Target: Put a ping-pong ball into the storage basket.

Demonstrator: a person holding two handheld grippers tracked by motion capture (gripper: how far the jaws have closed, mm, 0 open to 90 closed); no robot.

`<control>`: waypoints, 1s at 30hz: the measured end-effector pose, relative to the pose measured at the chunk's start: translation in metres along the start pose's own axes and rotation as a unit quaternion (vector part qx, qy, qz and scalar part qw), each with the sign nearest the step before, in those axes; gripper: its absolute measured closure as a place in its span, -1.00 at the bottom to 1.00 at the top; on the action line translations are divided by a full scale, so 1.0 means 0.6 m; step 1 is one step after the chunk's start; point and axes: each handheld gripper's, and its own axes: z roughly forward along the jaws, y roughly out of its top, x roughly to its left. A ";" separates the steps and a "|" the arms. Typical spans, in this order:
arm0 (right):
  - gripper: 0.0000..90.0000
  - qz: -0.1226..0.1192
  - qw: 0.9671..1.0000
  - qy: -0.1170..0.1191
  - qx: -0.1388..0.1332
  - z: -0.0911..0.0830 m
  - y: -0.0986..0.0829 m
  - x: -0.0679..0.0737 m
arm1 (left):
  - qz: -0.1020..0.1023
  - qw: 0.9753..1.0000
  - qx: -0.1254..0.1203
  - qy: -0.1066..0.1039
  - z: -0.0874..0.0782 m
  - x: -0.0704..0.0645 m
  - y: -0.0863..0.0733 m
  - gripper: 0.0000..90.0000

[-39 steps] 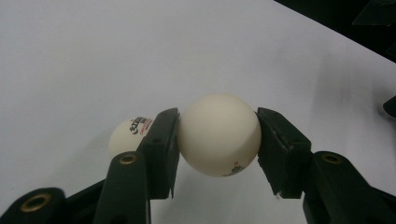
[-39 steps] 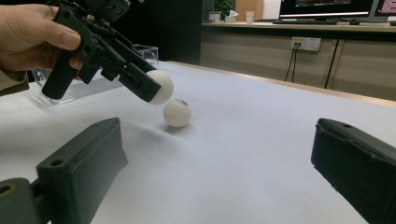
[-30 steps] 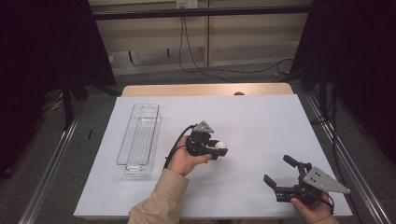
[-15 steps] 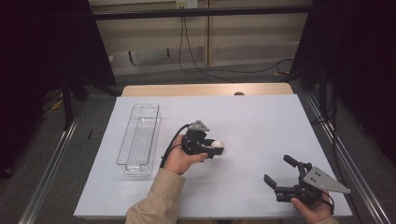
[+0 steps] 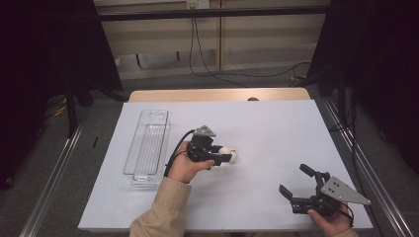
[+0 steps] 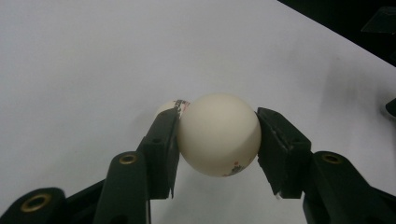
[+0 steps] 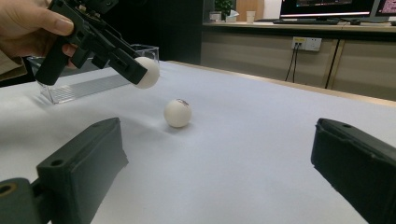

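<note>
A white ball (image 6: 218,134) is clamped between the two black jaws of the left gripper (image 5: 220,156), one jaw pressed against each side of it. In the right gripper view this ball (image 7: 147,72) is seen lifted clear of the white table (image 5: 276,128), with the left gripper (image 7: 135,70) tilted downward in the person's left hand (image 7: 28,23). A second white ball (image 7: 178,113), marked with a small print, is seen resting on the table below and just beyond the held one; in the high view it (image 5: 232,157) is partly covered by the gripper. A clear plastic tray (image 5: 146,146) is laid lengthwise near the table's left edge, apart from both balls. The right gripper (image 5: 300,185) is held low near the table's front right corner, its jaws spread wide and nothing between them, well apart from the balls.
</note>
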 end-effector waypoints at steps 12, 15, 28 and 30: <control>-0.95 -0.001 1.000 0.002 0.001 0.000 0.000 0.000 | -0.006 1.000 -0.008 0.008 -0.014 0.008 -0.001 0.13; -0.95 0.000 1.000 0.002 0.001 0.000 0.000 0.000 | -0.006 1.000 -0.009 0.011 -0.019 0.010 0.000 0.13; -0.95 0.002 1.000 0.002 0.003 0.001 0.000 0.000 | -0.011 1.000 -0.011 0.014 -0.032 0.017 -0.002 0.13; -0.95 0.000 1.000 0.003 0.005 0.001 -0.001 0.000 | -0.011 1.000 -0.009 0.014 -0.033 0.018 -0.002 0.13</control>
